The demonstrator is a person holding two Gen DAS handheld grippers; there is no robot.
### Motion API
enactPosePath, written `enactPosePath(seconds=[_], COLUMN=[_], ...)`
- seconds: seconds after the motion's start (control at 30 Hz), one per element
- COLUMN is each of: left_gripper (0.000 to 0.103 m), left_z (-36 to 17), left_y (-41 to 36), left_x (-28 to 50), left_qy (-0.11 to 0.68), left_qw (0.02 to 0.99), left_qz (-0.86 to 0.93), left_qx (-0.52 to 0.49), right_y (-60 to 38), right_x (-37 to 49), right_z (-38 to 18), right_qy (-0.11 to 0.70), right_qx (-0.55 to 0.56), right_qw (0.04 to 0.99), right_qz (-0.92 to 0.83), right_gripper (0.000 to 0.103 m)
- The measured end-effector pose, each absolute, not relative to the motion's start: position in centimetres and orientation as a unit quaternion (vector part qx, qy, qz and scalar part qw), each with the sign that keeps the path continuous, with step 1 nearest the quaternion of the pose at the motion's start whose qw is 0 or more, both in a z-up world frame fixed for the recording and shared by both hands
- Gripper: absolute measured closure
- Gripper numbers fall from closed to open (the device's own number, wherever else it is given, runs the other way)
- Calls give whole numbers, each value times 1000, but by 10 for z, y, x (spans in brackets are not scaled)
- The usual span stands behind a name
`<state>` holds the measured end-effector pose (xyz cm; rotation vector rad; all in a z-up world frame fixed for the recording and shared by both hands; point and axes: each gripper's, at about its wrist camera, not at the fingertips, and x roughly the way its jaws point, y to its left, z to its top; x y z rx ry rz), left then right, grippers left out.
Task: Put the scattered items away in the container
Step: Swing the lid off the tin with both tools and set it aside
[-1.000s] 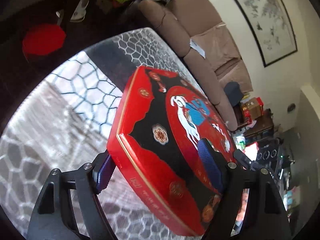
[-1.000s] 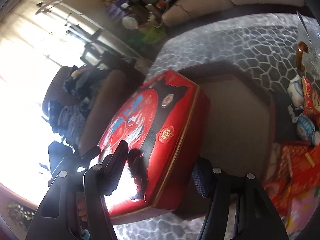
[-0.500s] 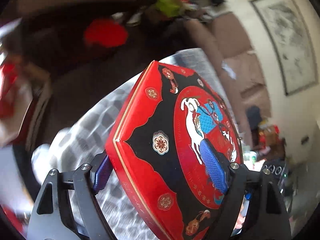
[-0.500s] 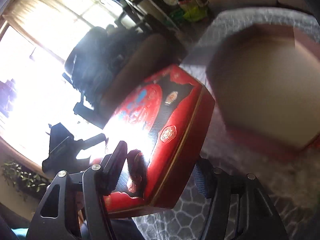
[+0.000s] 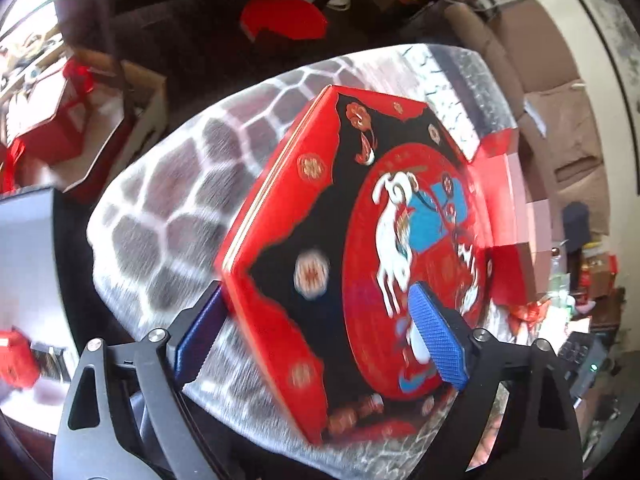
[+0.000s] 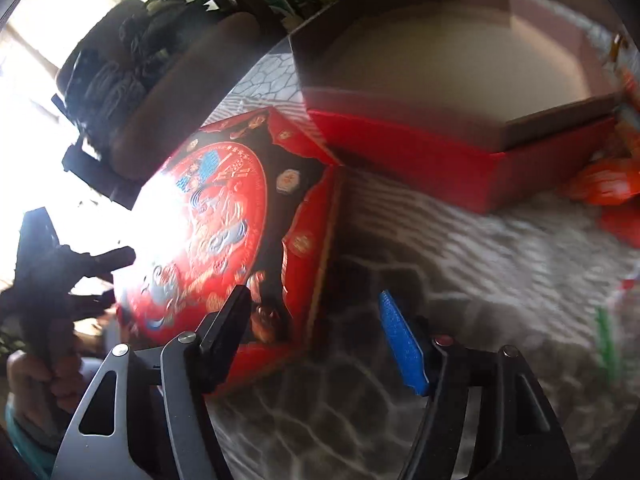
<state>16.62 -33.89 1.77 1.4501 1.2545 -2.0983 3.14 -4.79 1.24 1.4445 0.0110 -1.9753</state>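
A red and black hexagonal lid (image 5: 360, 240) with a white horse picture is tilted over the patterned table. My left gripper (image 5: 316, 332) is shut on the lid's near edge, one pad under it and one on its top. The lid also shows in the right wrist view (image 6: 240, 232). My right gripper (image 6: 316, 328) is open, its jaws apart around the lid's corner without pressing it. The open red hexagonal box (image 6: 440, 152) with a brown inside stands just behind the lid on the right; it also shows in the left wrist view (image 5: 504, 184).
The table (image 5: 168, 208) has a grey honeycomb cloth. Orange and red snack packets (image 6: 612, 184) lie right of the box. Red gift boxes in a carton (image 5: 60, 120) sit on the floor at left. A brown sofa (image 5: 560, 100) runs behind the table.
The lid has been carried off the box and lowered beside it toward the table. My right gripper has opened and let go of the lid. The left still holds it.
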Motion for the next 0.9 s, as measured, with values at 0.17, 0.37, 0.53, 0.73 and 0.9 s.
enactPosePath(seconds=[0.17,0.37,0.53,0.73,0.9], left_gripper=[9,8,8,8,9], left_z=[60,110,113,93,66], left_y=[-318,-203,-76,35,68], left_x=[198,144,73,-1,-36], left_qy=[406,244,134,68,63], left_qw=[174,32,-91,-141,-130], left_qz=[-779,-861,-877,-864,-850], left_qx=[444,444,452,478,506], right_y=[1,98,187,269,297], right_x=[48,46,27,-1,-38], right_z=[38,71,78,80,69], right_qy=[13,9,-31,-128,-222], right_qx=[526,484,475,480,476], right_qw=[326,251,163,105,100], right_qz=[-785,-838,-864,-862,-845], right_gripper=[33,29,25,25,25])
